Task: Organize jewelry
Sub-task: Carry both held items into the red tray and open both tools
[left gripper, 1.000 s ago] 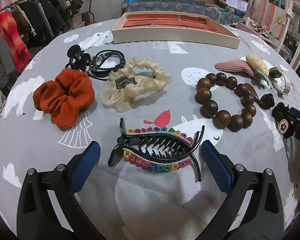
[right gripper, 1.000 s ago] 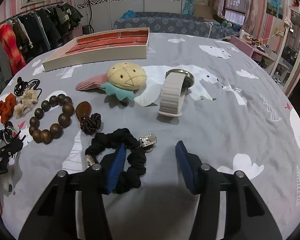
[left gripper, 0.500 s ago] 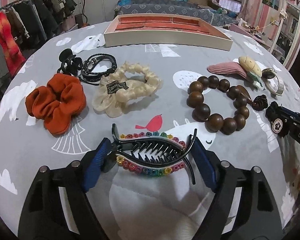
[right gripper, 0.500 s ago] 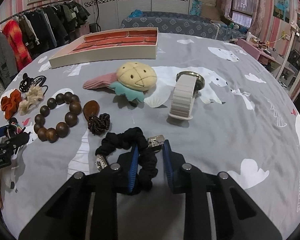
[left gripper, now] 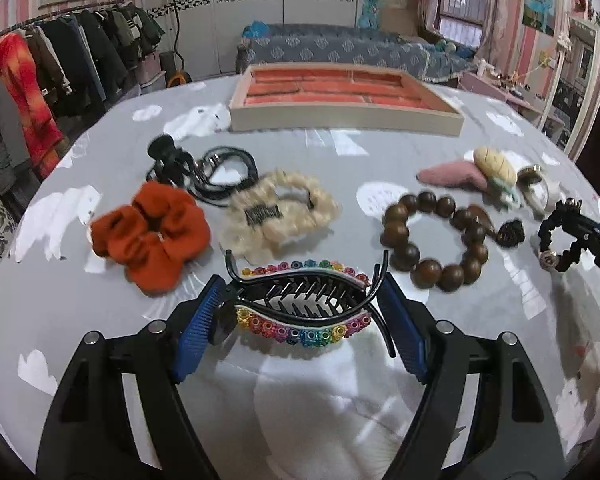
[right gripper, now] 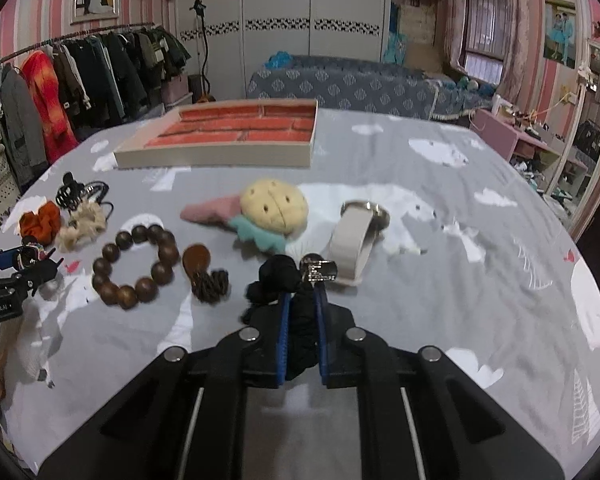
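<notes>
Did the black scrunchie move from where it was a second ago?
Yes. The black scrunchie now hangs pinched in the right gripper, lifted off the grey sheet, with its silver charm reaching up towards the white watch band.

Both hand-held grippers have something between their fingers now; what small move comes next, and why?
Probably carry both toward the tray: the right hand-held gripper pinches the black scrunchie, the left hand-held gripper is closing on the rainbow hair claw.
</notes>
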A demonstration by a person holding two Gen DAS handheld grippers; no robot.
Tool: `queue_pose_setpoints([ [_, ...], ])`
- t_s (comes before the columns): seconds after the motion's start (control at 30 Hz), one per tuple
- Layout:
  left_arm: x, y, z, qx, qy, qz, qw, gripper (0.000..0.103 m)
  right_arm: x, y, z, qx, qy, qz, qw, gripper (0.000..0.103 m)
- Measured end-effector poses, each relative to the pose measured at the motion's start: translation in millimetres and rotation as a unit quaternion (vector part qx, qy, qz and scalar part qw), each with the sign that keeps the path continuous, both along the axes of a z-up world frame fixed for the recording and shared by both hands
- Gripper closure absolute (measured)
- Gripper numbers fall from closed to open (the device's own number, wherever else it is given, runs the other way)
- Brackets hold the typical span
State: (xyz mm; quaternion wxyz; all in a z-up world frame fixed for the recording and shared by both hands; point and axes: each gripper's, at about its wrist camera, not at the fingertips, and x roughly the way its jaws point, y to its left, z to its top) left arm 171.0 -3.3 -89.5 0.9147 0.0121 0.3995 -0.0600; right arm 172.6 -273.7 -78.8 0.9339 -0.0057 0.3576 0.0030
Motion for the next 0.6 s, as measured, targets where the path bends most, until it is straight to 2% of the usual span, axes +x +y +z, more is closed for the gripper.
queue_pose_setpoints([
  [0.17,12.9,7.3,25.4,-0.008,-0.024,0.006,0.9997,0.027,7.4,1.9,23.7,0.009,-0.032,0.011,0.999,0.091],
  [0.37,52.7,7.0,63.4,-0.012,-0.061,0.009,0.9980,0.027,39.8,7.6,61.9,0.026,-0.095,0.029,0.995,0.091],
  [0.5,96.5,2.4,84.6,-0.016,-0.073,0.007,0.9972,0.027,84.6,7.9,79.7,0.054,-0.103,0.042,0.992,0.091],
  [0.6,134.1,-2.5,94.9,-0.013,-0.077,0.009,0.9969,0.027,124.5,12.9,87.4,0.050,-0.099,0.043,0.993,0.091],
])
